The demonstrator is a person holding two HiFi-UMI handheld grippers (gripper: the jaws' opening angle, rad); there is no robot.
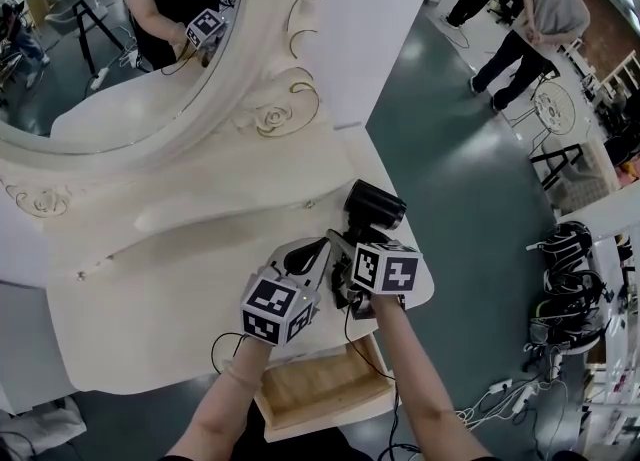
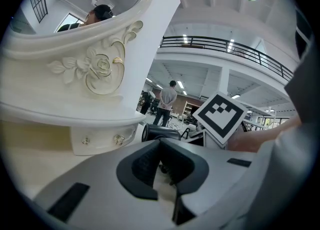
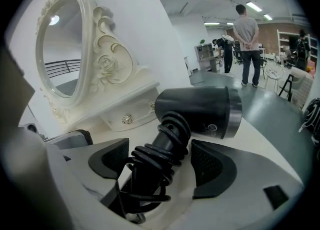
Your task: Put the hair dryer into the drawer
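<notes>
A black hair dryer (image 1: pixel 372 207) lies on the white dressing table (image 1: pixel 150 299) near its right end, its cord wound round the handle (image 3: pixel 160 154). My right gripper (image 3: pixel 162 163) is open, with the handle between its jaws. Both dark pads (image 3: pixel 212 166) stand clear of the cord. In the head view the right gripper (image 1: pixel 347 249) reaches in from the near side. My left gripper (image 1: pixel 320 246) rests just left of it, low over the tabletop, tips together and nothing held (image 2: pixel 161 146). The wooden drawer (image 1: pixel 325 389) is pulled out below the table's front edge.
An ornate oval mirror (image 1: pixel 120 59) rises at the back of the table, with small knobbed drawers (image 3: pixel 127 119) at its base. To the right, on the green floor, stand people (image 1: pixel 530 34), chairs and coils of cable (image 1: pixel 565 279).
</notes>
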